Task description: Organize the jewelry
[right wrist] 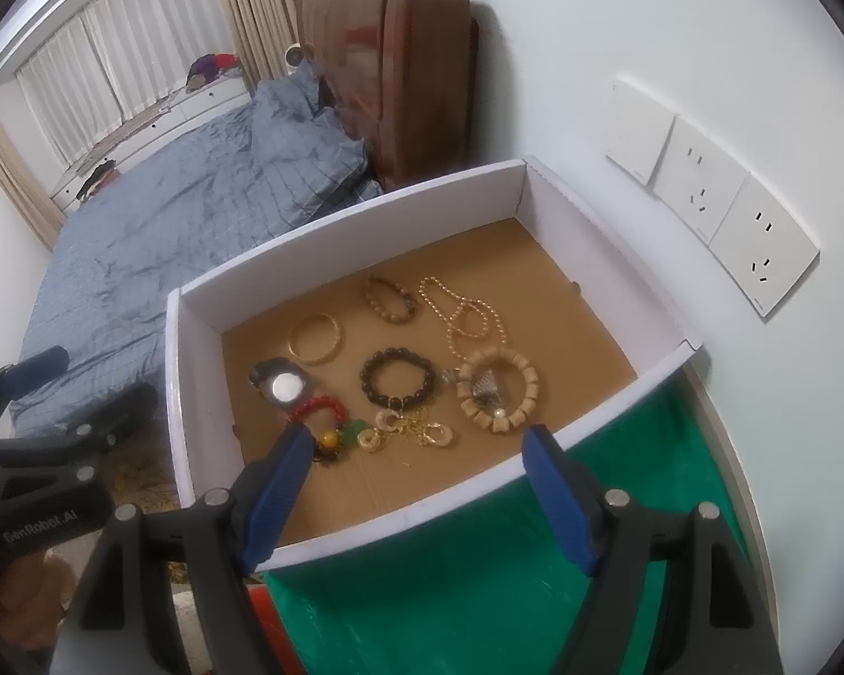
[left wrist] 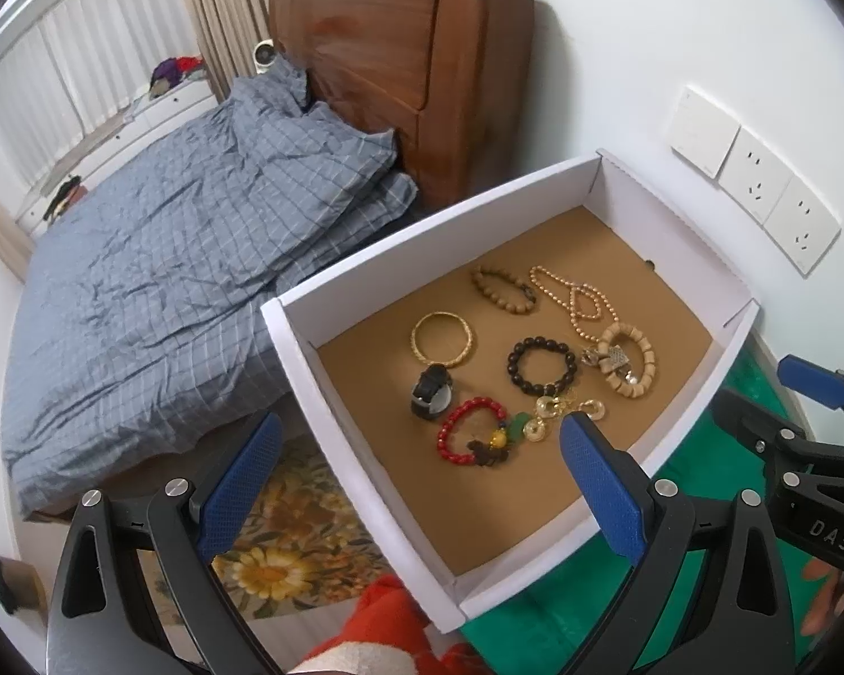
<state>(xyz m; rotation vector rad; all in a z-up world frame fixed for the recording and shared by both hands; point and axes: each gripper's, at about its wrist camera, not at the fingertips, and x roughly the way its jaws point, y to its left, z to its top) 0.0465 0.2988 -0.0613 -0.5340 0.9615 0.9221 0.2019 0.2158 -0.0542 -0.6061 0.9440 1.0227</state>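
Both tongs, left (left wrist: pixel 422 484) and right (right wrist: pixel 419 478), hang spread and empty at the near rim of the white box (right wrist: pixel 366 534), which sits on a green-covered surface (right wrist: pixel 478 590). Jewelry lies scattered on its cardboard floor. Red bead bracelet (right wrist: pixel 323 410) lies just ahead of my right tongs' left finger, long axis running away from me; right hand looks nearer.
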